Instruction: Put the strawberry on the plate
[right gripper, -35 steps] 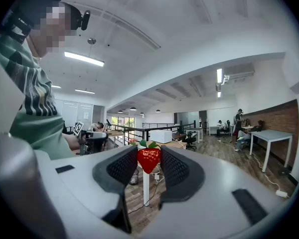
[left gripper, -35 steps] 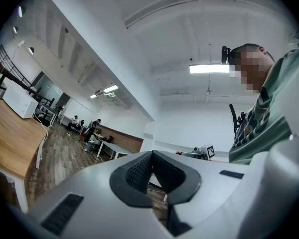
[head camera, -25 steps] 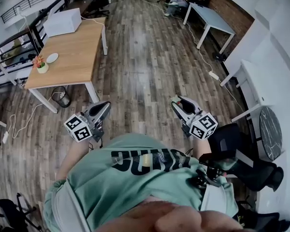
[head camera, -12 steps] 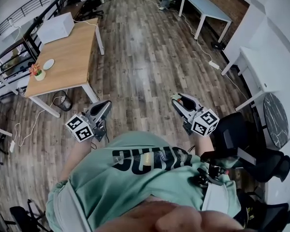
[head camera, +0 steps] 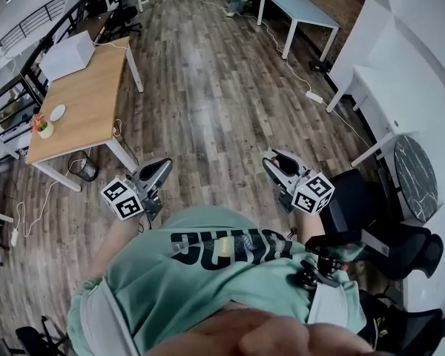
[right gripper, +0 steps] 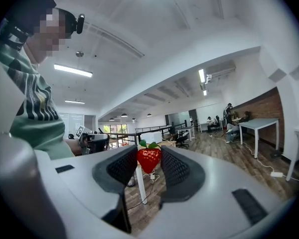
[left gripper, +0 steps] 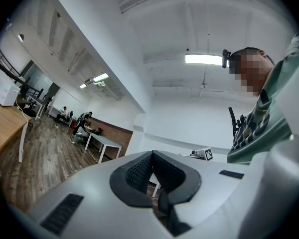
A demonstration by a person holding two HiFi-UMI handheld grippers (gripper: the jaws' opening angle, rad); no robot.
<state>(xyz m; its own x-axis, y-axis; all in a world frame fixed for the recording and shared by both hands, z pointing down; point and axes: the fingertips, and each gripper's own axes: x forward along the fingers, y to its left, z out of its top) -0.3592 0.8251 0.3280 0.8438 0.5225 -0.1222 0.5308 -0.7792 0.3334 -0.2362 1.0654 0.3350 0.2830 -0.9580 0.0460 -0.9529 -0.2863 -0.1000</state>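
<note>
A red strawberry (right gripper: 149, 161) with green leaves sits pinched between the black pads of my right gripper (right gripper: 149, 153), which is shut on it. In the head view this right gripper (head camera: 273, 156) hangs level in front of the person's green shirt, over the wooden floor. My left gripper (head camera: 163, 163) is held level beside it, and in the left gripper view the left gripper (left gripper: 151, 156) has its pads meeting at the tips with nothing between them. A small white plate (head camera: 57, 113) lies on the wooden table (head camera: 89, 80) far to the left, well away from both grippers.
The wooden table also carries a white box (head camera: 67, 54) and a small flower pot (head camera: 41, 124); a bin (head camera: 85, 165) stands under it. A black chair (head camera: 371, 228) and a dark round table (head camera: 415, 188) are close on the right. White tables (head camera: 297, 10) stand far back. Cables cross the floor.
The wooden table with the plate has slid towards the left edge of the head view as the person moved across the floor. Both grippers keep their places before the body.
</note>
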